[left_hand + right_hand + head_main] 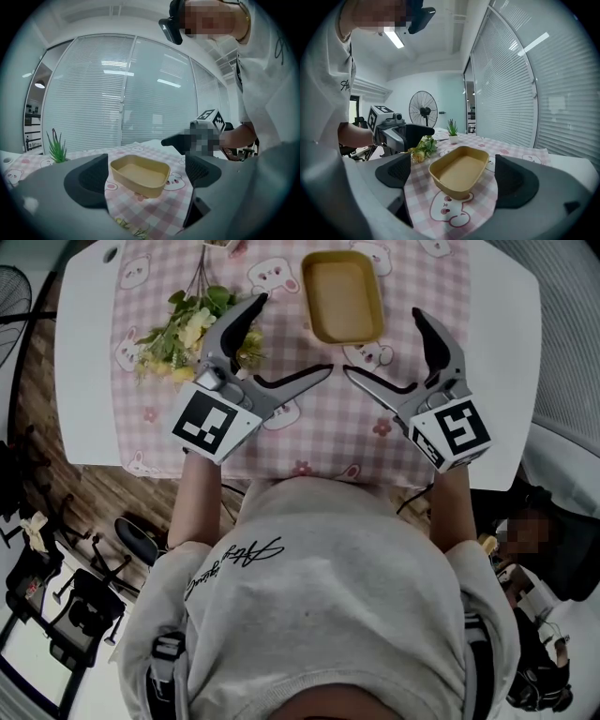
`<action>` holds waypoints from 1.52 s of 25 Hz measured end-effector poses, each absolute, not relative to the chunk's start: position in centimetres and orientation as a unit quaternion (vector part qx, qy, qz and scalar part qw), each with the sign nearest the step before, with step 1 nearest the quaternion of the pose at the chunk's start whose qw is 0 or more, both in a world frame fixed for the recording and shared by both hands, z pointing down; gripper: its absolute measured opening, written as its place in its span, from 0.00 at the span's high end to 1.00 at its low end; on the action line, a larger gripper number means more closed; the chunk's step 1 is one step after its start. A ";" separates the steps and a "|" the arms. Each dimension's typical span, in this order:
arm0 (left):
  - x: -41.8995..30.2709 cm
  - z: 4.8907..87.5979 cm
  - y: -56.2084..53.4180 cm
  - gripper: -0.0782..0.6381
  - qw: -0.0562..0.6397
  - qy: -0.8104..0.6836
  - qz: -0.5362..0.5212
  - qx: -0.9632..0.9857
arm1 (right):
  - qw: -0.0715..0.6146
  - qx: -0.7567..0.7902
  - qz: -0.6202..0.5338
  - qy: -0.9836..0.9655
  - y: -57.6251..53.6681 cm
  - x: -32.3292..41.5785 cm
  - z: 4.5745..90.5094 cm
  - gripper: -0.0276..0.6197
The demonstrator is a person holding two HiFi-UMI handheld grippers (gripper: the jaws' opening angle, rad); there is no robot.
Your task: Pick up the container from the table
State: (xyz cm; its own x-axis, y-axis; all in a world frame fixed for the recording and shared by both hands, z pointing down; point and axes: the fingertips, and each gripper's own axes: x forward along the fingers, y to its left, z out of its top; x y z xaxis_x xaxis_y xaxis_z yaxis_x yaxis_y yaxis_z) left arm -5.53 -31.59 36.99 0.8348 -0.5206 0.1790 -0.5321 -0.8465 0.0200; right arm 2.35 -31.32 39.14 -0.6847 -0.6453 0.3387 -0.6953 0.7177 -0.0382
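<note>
A shallow yellow container [342, 296] lies empty on the pink checked cloth at the far middle of the table. My left gripper [292, 338] hovers near its left front corner with the jaws spread wide. My right gripper [382, 343] mirrors it at the right front corner, also open. Neither touches the container. In the left gripper view the container [139, 174] sits ahead between the dark pads [93, 180] of the left gripper [147, 176]. The right gripper view shows the container [459, 174] a short way ahead of the right gripper [453, 176].
A bunch of yellow-green flowers [187, 329] lies on the cloth left of the left gripper. A small potted plant [452, 127] stands at the table's far end. The white table [80, 381] ends close to my body. A fan [423, 110] and office chairs [66, 606] stand on the floor.
</note>
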 end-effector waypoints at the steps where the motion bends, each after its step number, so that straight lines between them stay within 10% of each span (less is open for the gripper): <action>1: -5.4 37.3 -31.7 0.20 0.035 -0.275 0.088 0.957 | 0.154 0.367 0.086 -0.914 -31.5 2.4 39.5 0.11; 38: -2.7 45.4 -33.2 0.20 -0.006 -0.251 0.304 0.919 | 0.240 0.312 0.056 -0.917 -33.8 2.8 45.5 0.15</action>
